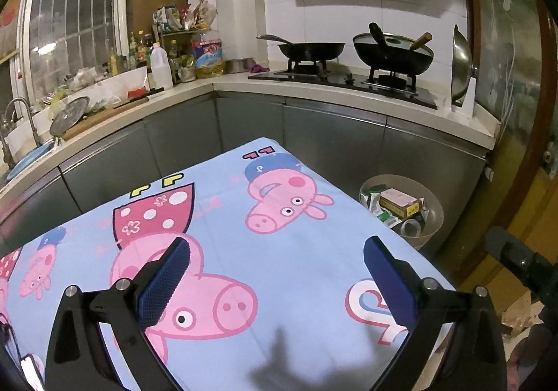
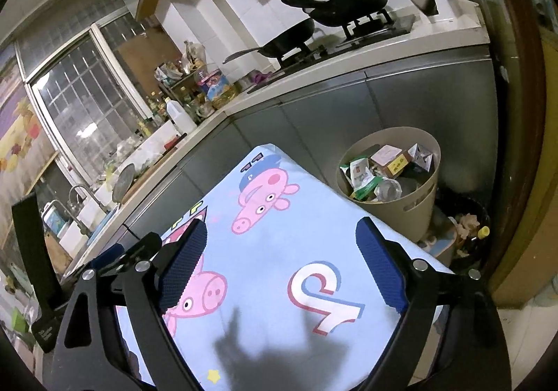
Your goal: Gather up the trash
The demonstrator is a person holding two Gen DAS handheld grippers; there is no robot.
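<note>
Kitchen clutter fills the far left of both views: a sink, bottles and a large oil jug ranged along the counter under the window. Moving right, two woks sit on the gas stove, kept well away from the work area. Nearer, a table draped in a blue cartoon-pig cloth carries nothing that can be seen, which suggests the loose rubbish has already gone from it. Right of the table's far corner stands a beige waste bin on the floor, close enough to drop things in from the table edge; it holds the trash — small cartons, green-and-white wrappers and a clear plastic cup. Farther right again, a dark bin with scraps sits against the wooden door frame.

Jaws on the left gripper stand wide apart above the cloth, nothing between the blue pads. Those of the right gripper are likewise spread wide and empty, touching nothing. By my reading, collecting looks close to finished.
</note>
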